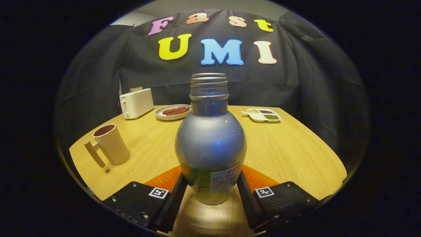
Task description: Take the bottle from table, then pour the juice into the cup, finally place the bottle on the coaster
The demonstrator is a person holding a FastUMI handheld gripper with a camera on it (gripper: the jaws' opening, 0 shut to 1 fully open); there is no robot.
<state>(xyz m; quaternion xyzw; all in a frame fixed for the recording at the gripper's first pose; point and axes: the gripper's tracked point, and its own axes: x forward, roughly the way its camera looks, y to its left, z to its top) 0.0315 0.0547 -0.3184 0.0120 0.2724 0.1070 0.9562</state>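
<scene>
Currently the gripper [210, 187] holds the bottle [210, 141] between its two fingers, one finger pressed against each side of the lower body, so the claw is closed around the bottle. Bottle stands upright, cap off, threaded neck bare at the top. Upper body is silvery and rounded; a paper label sits low on the front, print too small to read. A few droplets cling to the shoulder. Bottle base appears slightly above the table [289, 148], with a bright patch of light on the wood under it; whether it touches the surface cannot be told.

An orange coaster [164, 179] shows just behind the fingers on both sides of the bottle, lying flat on the near part of the table.

The cup [111, 144] stands upright near the table's left edge, well apart from the bottle: a tan mug with a straight stick-like handle on its left side, inside dark. Whether it holds liquid cannot be told.

Along the far edge: a white toaster [136, 103] at the far left corner, a plate [173, 112] with dark reddish strips just right of it, and a white divided tray [263, 115] with portions of small grains toward the far right.
</scene>
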